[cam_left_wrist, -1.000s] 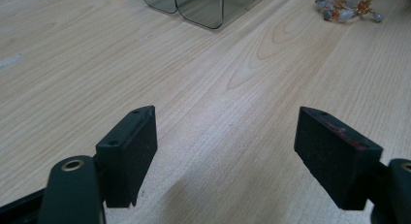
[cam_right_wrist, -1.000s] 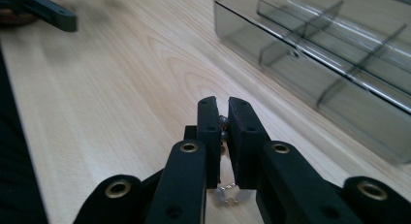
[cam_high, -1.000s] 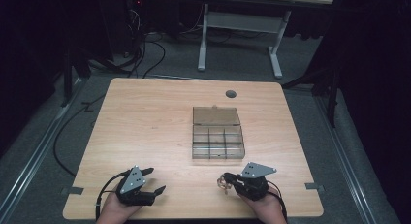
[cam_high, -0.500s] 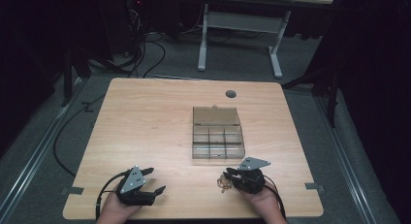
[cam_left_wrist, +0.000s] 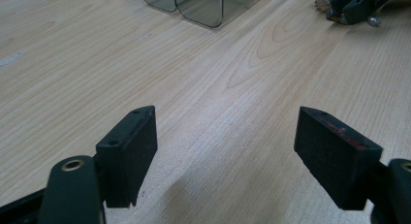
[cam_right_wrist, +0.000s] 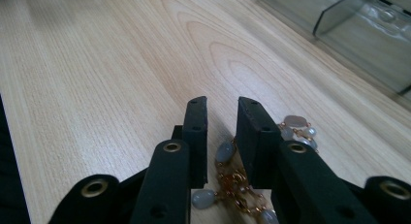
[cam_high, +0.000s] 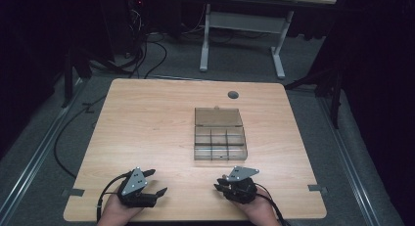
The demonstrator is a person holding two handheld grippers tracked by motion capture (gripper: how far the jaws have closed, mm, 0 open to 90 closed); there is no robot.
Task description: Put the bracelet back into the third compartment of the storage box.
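A gold chain bracelet with pale grey beads (cam_right_wrist: 296,126) lies on the wooden table (cam_high: 147,133) near its front edge. My right gripper (cam_right_wrist: 222,122) stands over it, jaws drawn close with the chain and a bead running through the narrow gap. In the high view that gripper (cam_high: 219,187) covers the bracelet. From the left gripper view the right gripper (cam_left_wrist: 354,3) sits far off with a bit of the bracelet (cam_left_wrist: 322,0) beside it. My left gripper (cam_left_wrist: 225,151) is wide open over bare wood at the front left (cam_high: 155,182).
A clear smoky plastic compartment box (cam_high: 219,138) stands open at the table's middle, its lid laid back; its wall shows in the right gripper view (cam_right_wrist: 358,30) and the left gripper view (cam_left_wrist: 203,6). A round cable port (cam_high: 233,95) sits near the far edge.
The right gripper has slid left over the bracelet, which lay just off its tips before, and now covers it. The left gripper has stayed put.
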